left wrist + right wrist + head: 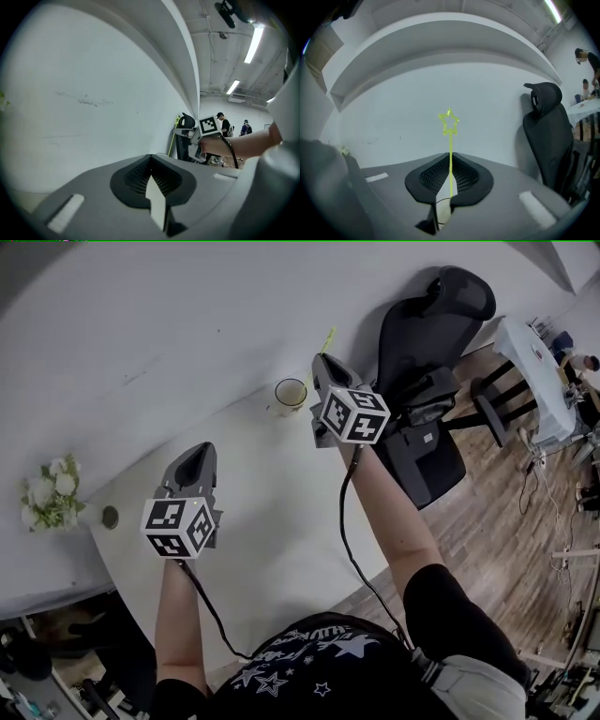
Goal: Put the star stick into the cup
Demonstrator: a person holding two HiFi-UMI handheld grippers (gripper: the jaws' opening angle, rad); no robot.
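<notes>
- While a person holds a gripper in each hand above the white table (267, 521), the right gripper (450, 163) is clamped on the yellow-green star stick (449, 123), which stands upright between its closed jaws, star at the top
- In the head view that gripper hangs just beside the cup (291, 393), which stands upright at the table's far edge by the wall; whether the stick's lower end is inside the cup cannot be told
- The left gripper (151, 165) is well apart from the cup, its jaws pressed together with nothing between them
- A small bunch of white flowers (47, 491) sits at the table's left end, and a black office chair (427, 352) stands to the right
</notes>
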